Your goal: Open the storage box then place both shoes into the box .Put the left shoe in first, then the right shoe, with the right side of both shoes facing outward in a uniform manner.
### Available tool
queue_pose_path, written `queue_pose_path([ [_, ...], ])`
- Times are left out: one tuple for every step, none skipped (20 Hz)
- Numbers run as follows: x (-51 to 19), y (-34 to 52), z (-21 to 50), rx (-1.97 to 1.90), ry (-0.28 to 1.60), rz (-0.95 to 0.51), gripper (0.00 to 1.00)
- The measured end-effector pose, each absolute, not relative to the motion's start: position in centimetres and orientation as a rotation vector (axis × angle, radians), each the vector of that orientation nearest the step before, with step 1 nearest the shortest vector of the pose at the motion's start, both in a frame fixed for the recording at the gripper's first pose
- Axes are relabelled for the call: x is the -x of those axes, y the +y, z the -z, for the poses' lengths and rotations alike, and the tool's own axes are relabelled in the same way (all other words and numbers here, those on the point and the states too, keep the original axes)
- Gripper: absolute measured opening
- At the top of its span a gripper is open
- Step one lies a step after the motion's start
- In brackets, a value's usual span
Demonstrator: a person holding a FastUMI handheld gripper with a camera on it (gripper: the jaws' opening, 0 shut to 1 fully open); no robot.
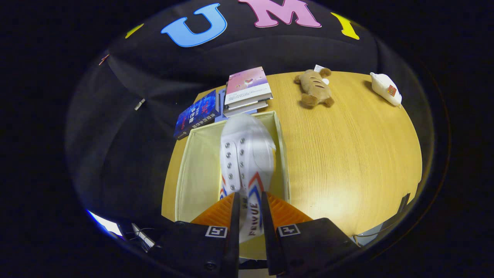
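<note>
One white shoe (pixel 247 154) hangs over the open storage box (pixel 193 170) on the bench (pixel 347 154), its heel pinched between the fingers of the gripper (pixel 249 208), which is closed on it (toe pointing away, toward the stacked books (pixel 247 90)). Holding it by the heel likely lets it be lowered lengthwise into the box.

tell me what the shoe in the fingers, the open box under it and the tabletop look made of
White lace-up shoe, gripped by the fingers: looks like canvas or smooth synthetic, matte, with metal-looking eyelets; motion blur leaves it open.
Cream open storage box: likely fabric-covered, with soft, matte walls.
Round light-wood table: wood or wood-look laminate, with straight grain lines and a slight sheen.
</note>
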State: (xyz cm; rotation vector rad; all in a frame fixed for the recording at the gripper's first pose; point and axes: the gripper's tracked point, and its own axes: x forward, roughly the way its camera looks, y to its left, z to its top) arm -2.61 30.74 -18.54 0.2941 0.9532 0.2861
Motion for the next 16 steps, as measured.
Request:
queue_pose_path([
  [2.5, 30.8, 17.4, -0.305, 0.933, -0.297, 0.43],
  [2.5, 30.7, 16.5, -0.301, 0.912, -0.31, 0.44],
  [2.6, 30.4, 15.5, -0.293, 0.889, -0.323, 0.6],
  [2.6, 29.9, 14.6, -0.28, 0.863, -0.33, 0.76],
  [2.6, 29.2, 13.8, -0.265, 0.836, -0.335, 0.92],
  [2.6, 28.4, 13.0, -0.251, 0.811, -0.336, 0.98],
  [2.7, 27.3, 12.3, -0.237, 0.783, -0.334, 0.98],
  [2.6, 26.1, 11.3, -0.223, 0.749, -0.332, 0.98],
  [2.6, 24.8, 10.4, -0.21, 0.714, -0.328, 0.99],
  [2.5, 23.4, 9.6, -0.193, 0.676, -0.322, 0.99],
  [2.4, 21.7, 8.8, -0.173, 0.642, -0.316, 0.98],
  [2.2, 20.2, 7.9, -0.154, 0.607, -0.314, 0.98],
  [2.3, 19.0, 7.3, -0.137, 0.57, -0.315, 0.98],
  [2.1, 17.4, 6.2, -0.124, 0.531, -0.317, 0.99],
  [1.9, 15.7, 4.9, -0.111, 0.491, -0.32, 0.98],
  [1.7, 14.1, 3.7, -0.096, 0.453, -0.325, 0.98],
])
